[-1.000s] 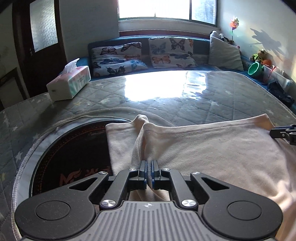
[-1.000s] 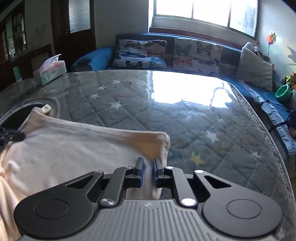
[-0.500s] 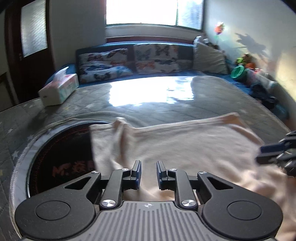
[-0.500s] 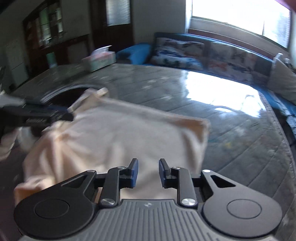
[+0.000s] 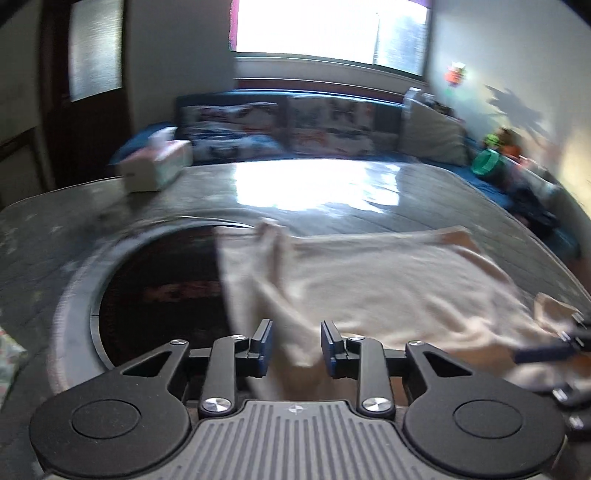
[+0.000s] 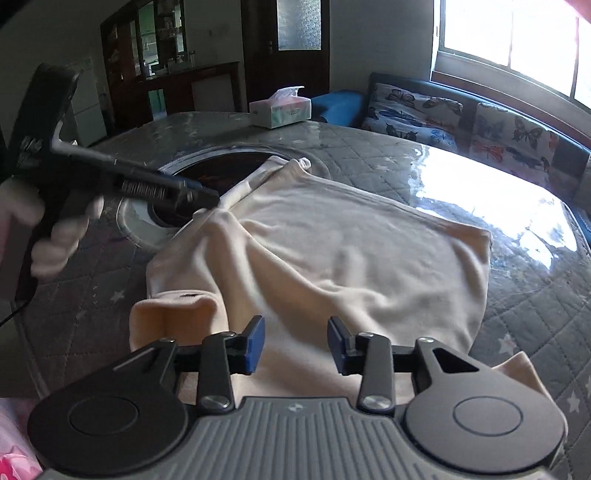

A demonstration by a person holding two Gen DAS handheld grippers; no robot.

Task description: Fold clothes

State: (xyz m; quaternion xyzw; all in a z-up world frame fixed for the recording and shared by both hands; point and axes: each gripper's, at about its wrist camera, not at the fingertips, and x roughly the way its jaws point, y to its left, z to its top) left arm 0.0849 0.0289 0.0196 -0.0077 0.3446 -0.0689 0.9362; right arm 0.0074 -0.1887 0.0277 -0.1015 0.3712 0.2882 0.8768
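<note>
Window (image 5: 332,29) daylight glares off the table (image 6: 498,192) – left view motion-blurred, right sharp, edges fisheye-bent

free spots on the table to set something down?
Bare quilted cover runs between the cream garment and the cushions, and right of the garment. Crowded: round dark opening, tissue box, both open grippers over the cloth.

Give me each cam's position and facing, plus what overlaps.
Left wrist: on the left gripper, facing the window; own open fingers show, right gripper at right edge.
Right wrist: on the right gripper, facing the dark door; own open fingers, left gripper and gloved hand show.
Shared: cream garment, tissue box, butterfly cushions.
</note>
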